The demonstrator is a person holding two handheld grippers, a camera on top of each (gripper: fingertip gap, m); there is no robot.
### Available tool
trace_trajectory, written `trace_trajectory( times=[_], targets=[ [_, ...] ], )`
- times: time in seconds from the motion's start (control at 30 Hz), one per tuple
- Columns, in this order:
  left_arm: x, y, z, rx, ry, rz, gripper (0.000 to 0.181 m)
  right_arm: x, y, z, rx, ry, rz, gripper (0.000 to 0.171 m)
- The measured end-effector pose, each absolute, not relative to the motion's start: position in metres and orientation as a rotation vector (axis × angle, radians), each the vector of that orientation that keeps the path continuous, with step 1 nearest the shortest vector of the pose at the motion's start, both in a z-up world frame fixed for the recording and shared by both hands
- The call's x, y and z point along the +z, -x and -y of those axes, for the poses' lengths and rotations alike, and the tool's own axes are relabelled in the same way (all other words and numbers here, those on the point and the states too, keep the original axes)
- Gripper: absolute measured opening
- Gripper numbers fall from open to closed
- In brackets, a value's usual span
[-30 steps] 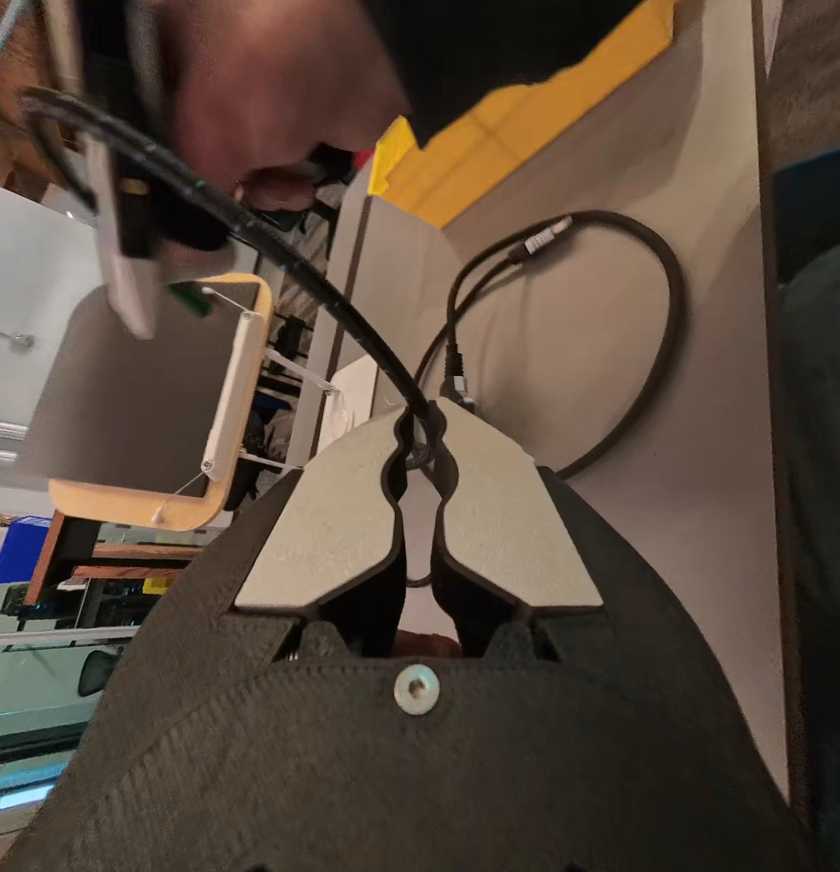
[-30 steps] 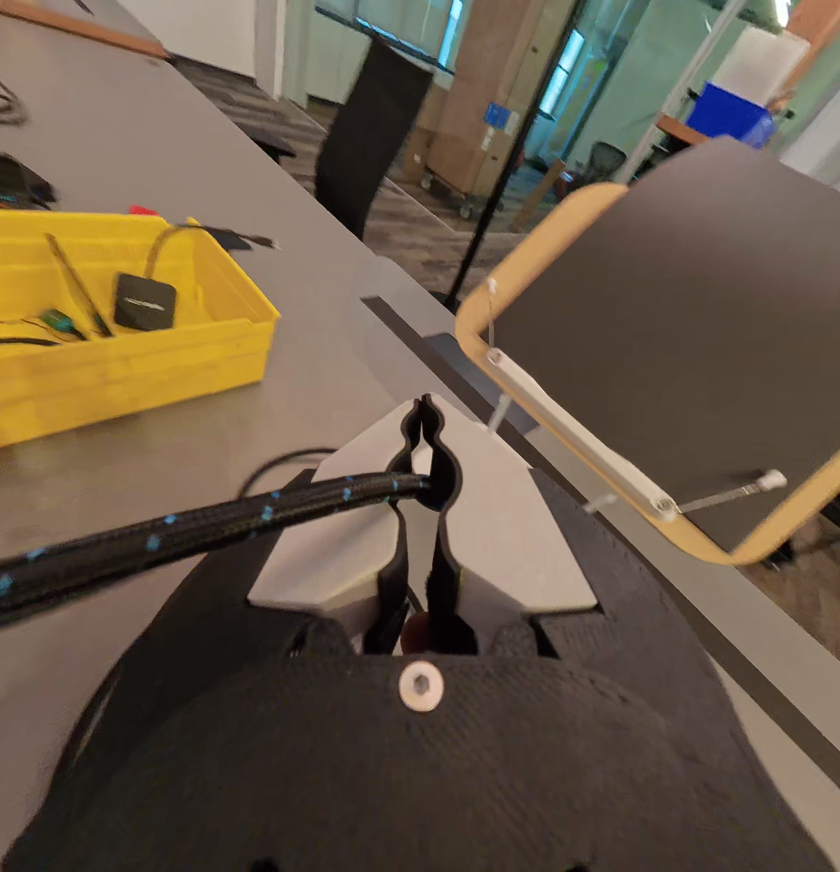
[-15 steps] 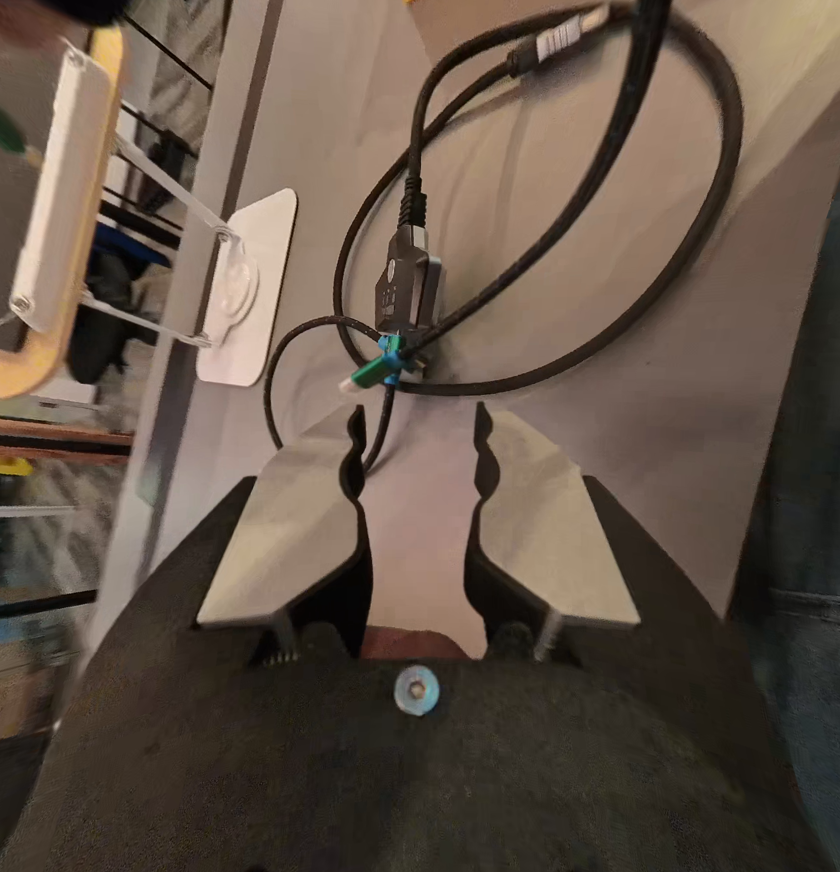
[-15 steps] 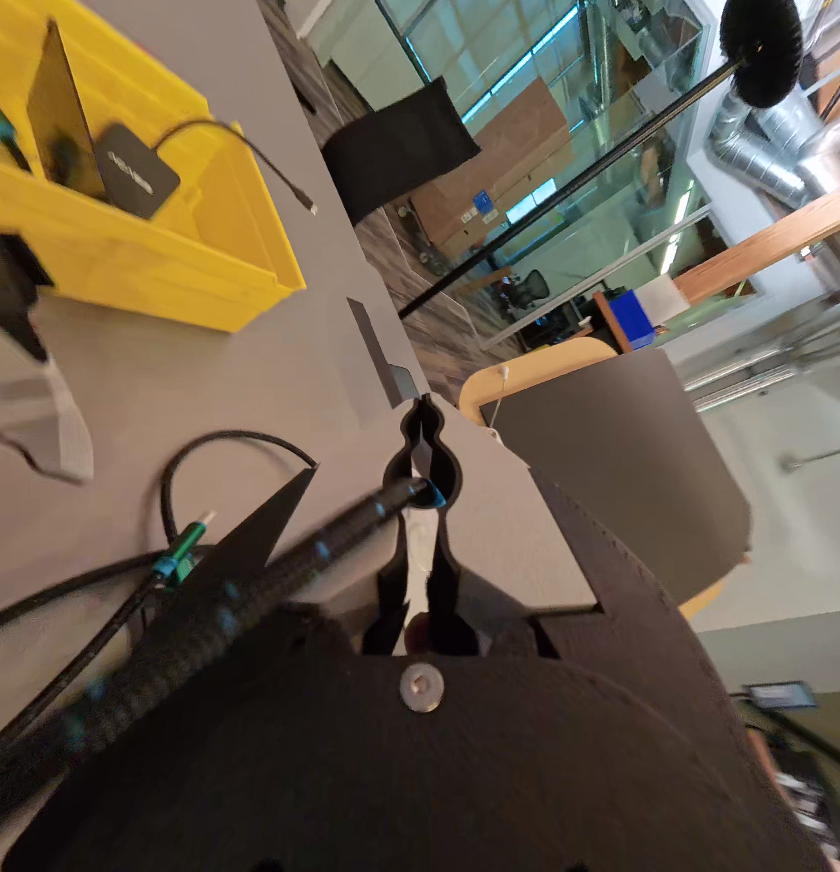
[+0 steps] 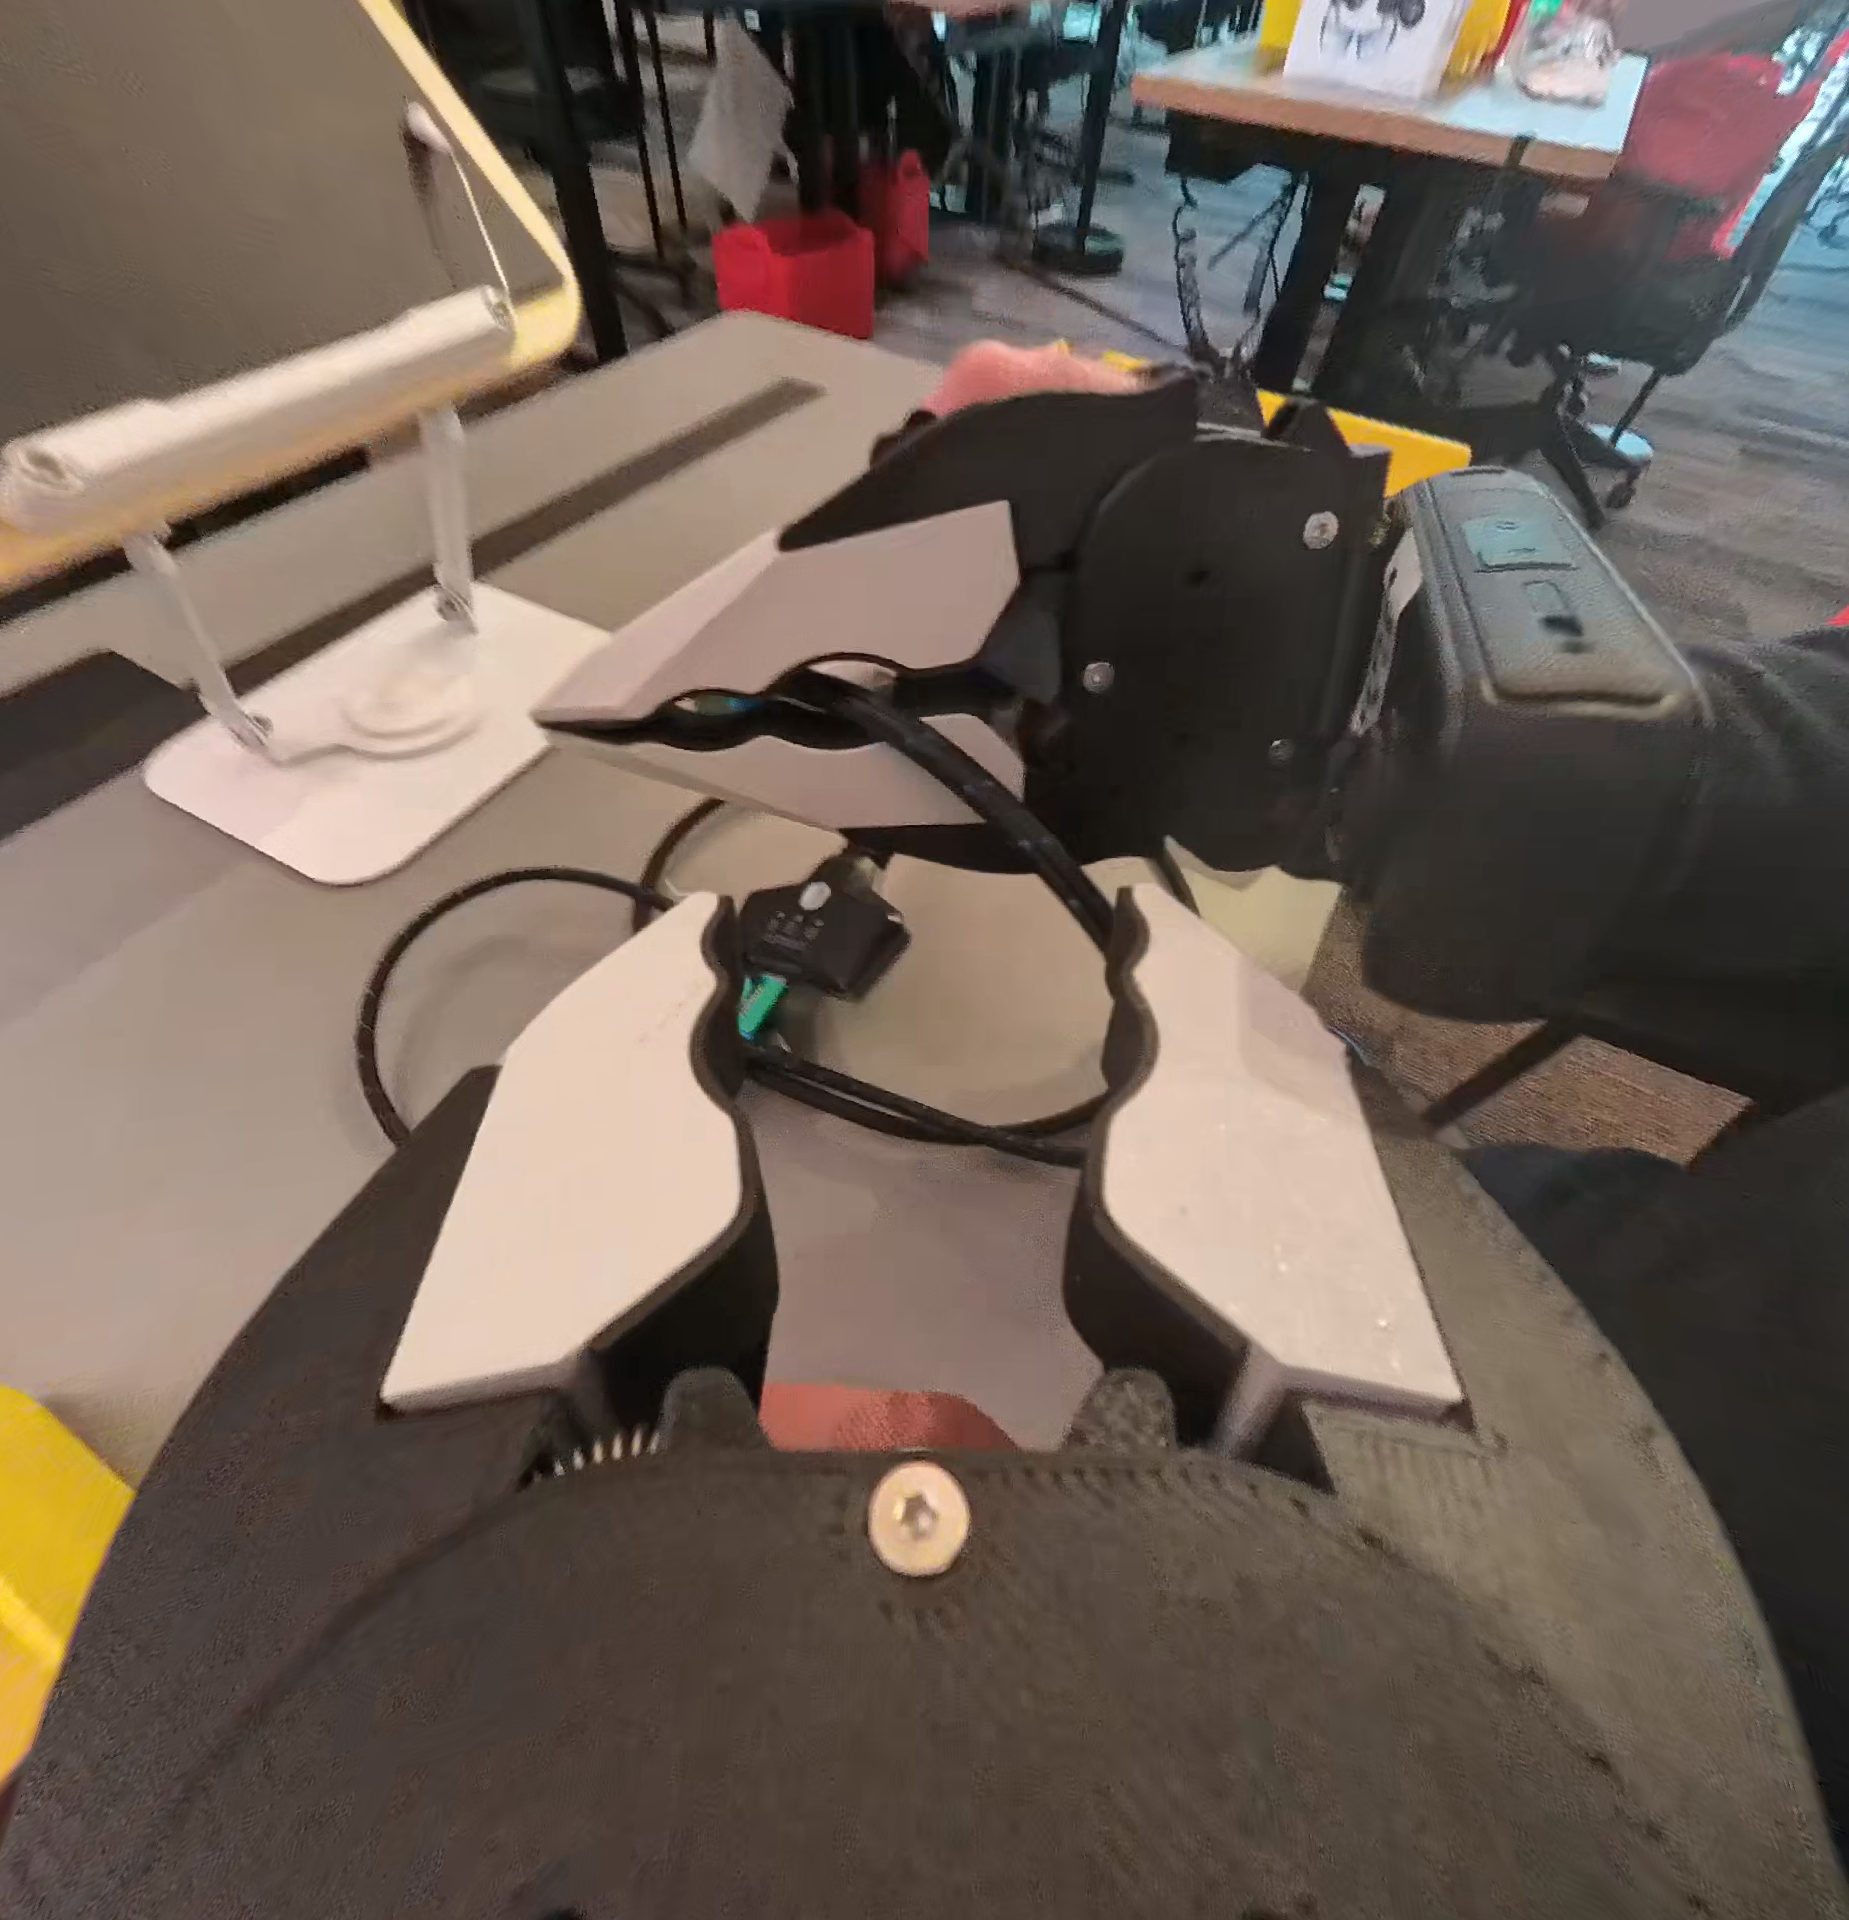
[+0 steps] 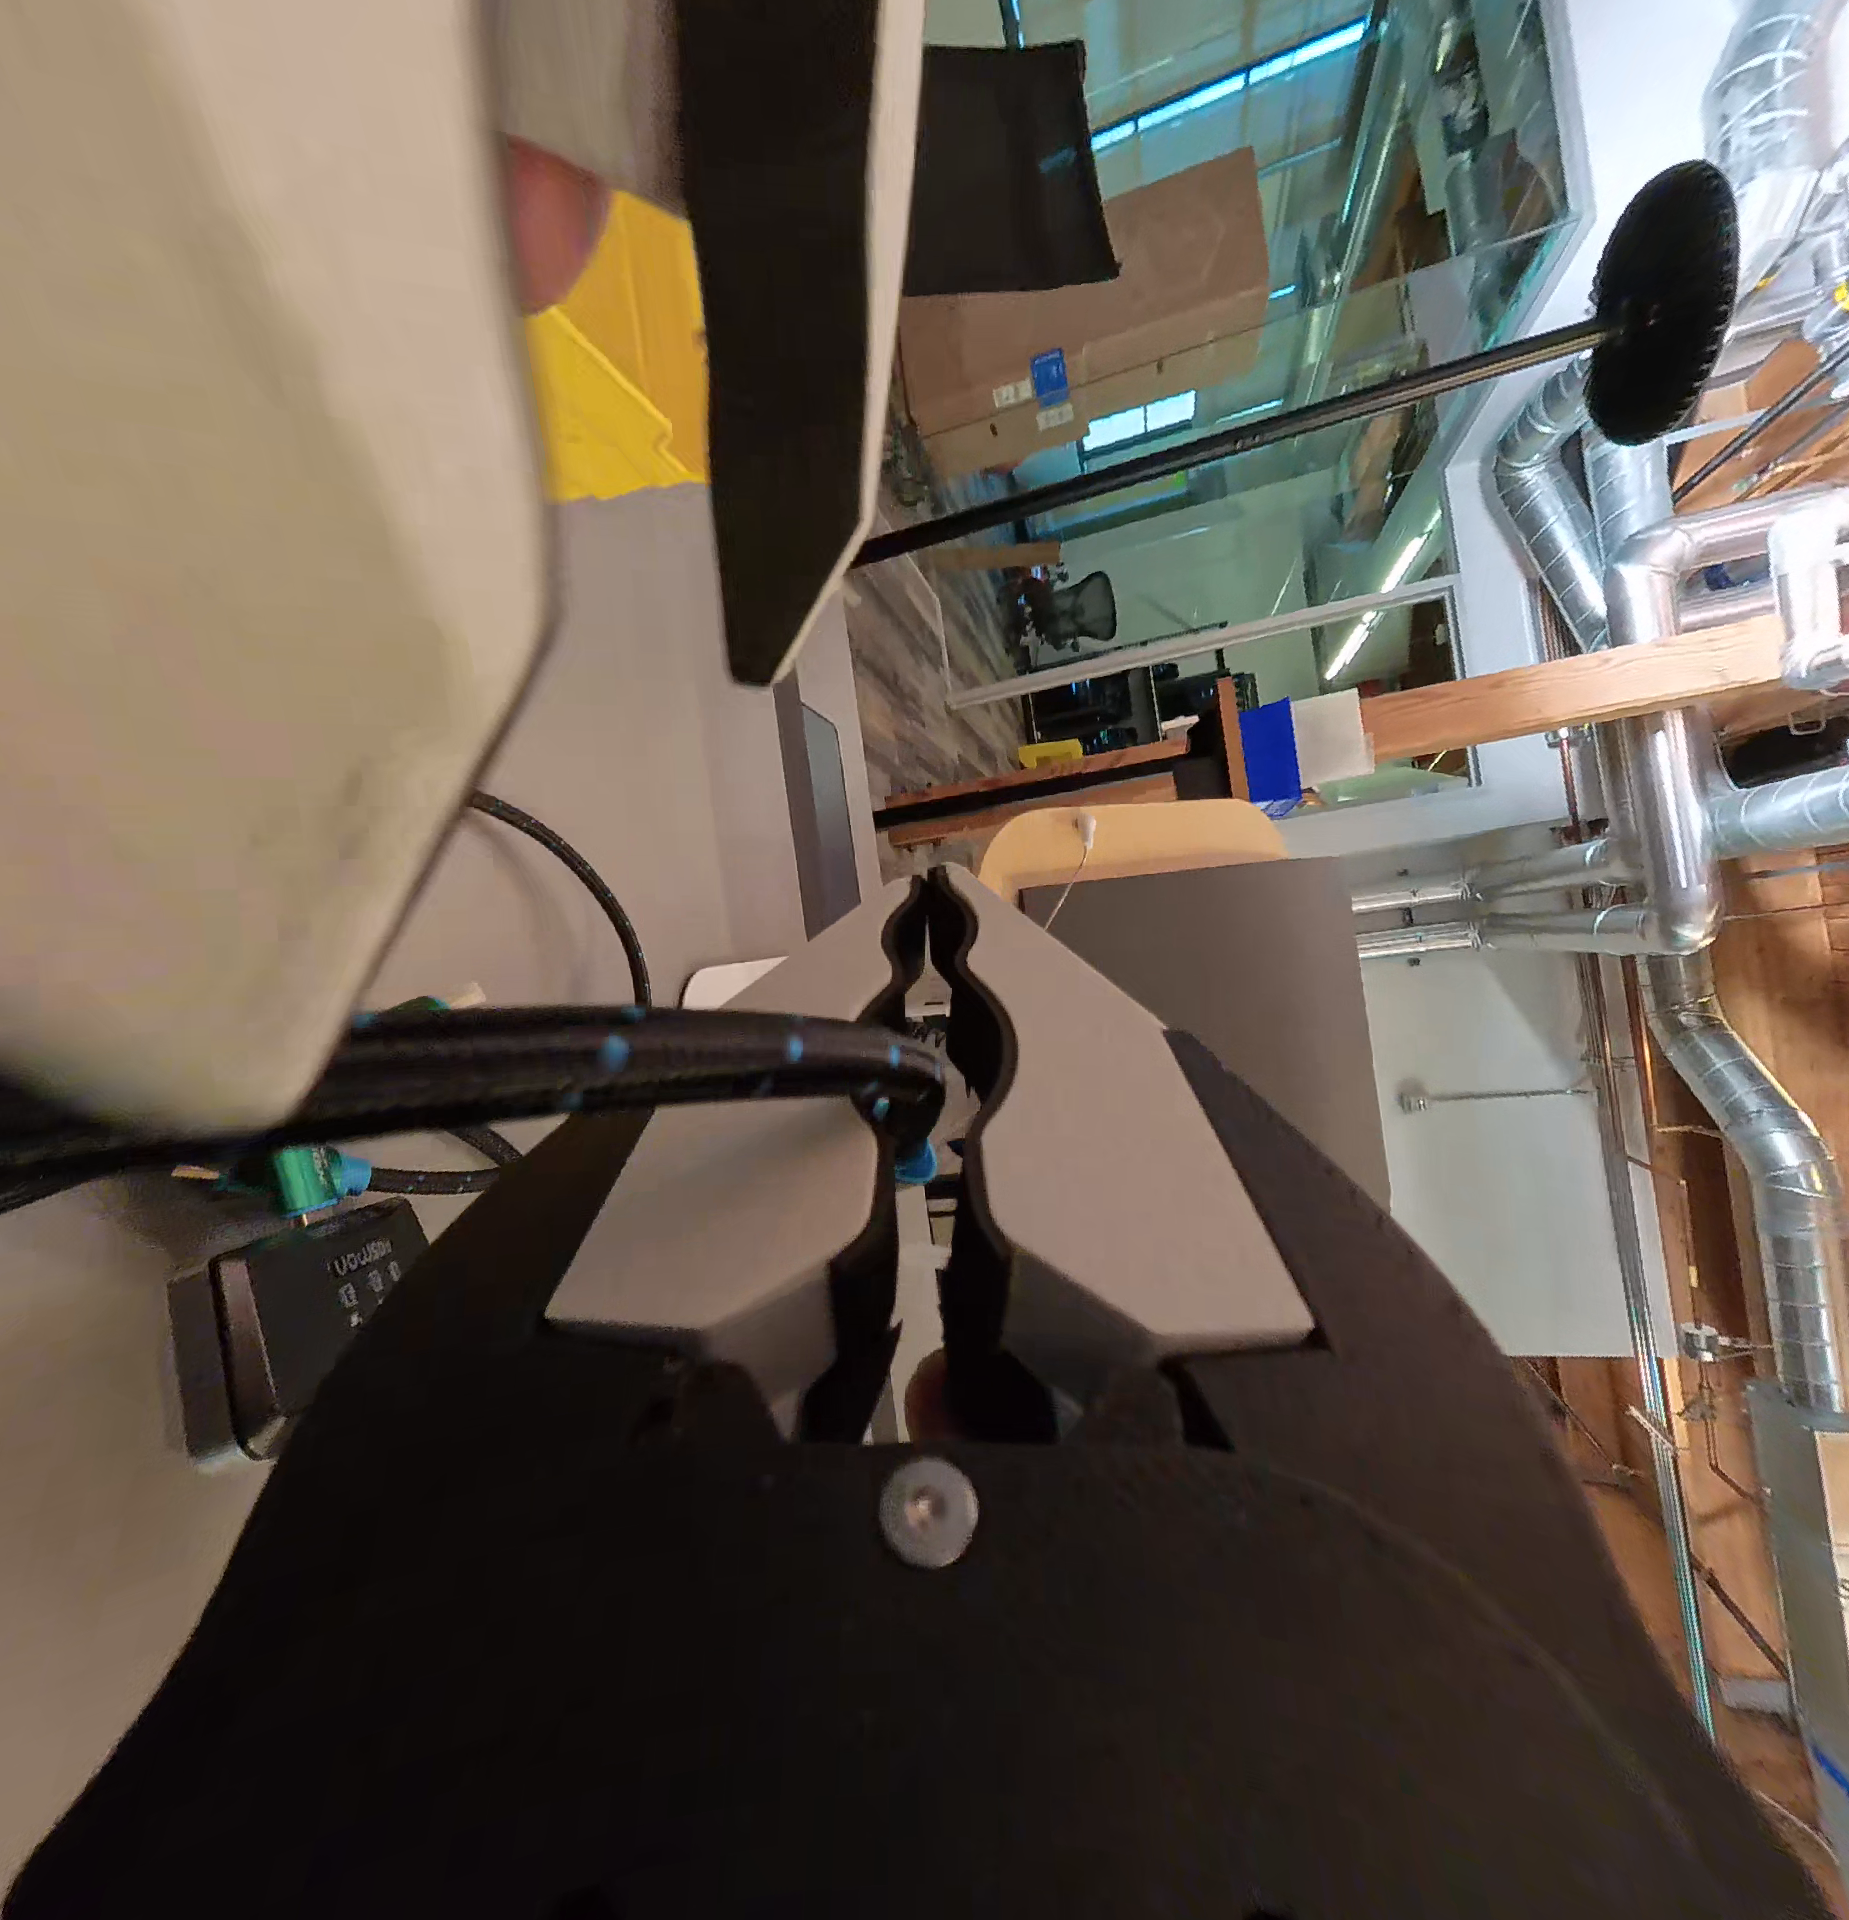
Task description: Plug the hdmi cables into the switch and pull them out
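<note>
Black braided cable (image 6: 608,1070) being pinched by right gripper (image 6: 925,997); left gripper (image 5: 915,925) spreading wide, framing small black switch (image 5: 821,935) lying on grey table (image 5: 172,1039) at twelve o'clock.

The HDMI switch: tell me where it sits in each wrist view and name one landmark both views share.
Left wrist view: the HDMI switch lies on the grey table, centre, just beyond the open left tongs.
Right wrist view: lower left, beside the shut right tongs.
Shared landmark: the green connector at the switch.
</note>
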State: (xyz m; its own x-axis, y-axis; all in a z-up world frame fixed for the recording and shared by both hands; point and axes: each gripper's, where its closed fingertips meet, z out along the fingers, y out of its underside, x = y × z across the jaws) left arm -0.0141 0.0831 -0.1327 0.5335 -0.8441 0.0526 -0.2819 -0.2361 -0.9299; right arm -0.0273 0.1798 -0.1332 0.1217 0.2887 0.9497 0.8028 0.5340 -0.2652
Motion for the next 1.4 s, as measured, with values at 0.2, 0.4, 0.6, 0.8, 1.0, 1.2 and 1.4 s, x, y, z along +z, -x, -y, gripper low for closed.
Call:
trace_trajectory(
  times=[0.2,0.4,0.6,0.8,1.0,1.2,1.4],
  targets=[
    [-0.156,-0.01,-0.069,-0.805,1.846,-0.951,0.021,-0.142,0.031,-0.179,-0.511,1.01,1.49,0.0],
    [-0.156,-0.015,-0.069,-0.906,1.836,-0.891,0.032,-0.14,0.028,-0.181,-0.506,1.032,1.471,0.0],
    [-0.161,-0.022,-0.066,-0.976,1.864,-0.892,0.059,-0.143,0.032,-0.179,-0.5,1.037,1.479,0.0],
    [-0.17,-0.012,-0.077,-0.856,1.871,-0.89,0.005,-0.145,0.028,-0.182,-0.375,1.117,1.48,0.011],
    [-0.149,0.017,-0.09,-0.826,1.793,-0.874,0.0,-0.132,0.011,-0.178,-0.083,1.162,1.44,0.05],
    [-0.138,0.029,-0.086,-0.798,1.722,-0.977,0.0,-0.122,-0.006,-0.175,0.27,1.218,1.352,0.044],
    [-0.135,0.033,-0.078,-0.748,1.636,-1.099,0.0,-0.118,-0.013,-0.158,0.588,1.2,1.339,0.029]
  ],
)
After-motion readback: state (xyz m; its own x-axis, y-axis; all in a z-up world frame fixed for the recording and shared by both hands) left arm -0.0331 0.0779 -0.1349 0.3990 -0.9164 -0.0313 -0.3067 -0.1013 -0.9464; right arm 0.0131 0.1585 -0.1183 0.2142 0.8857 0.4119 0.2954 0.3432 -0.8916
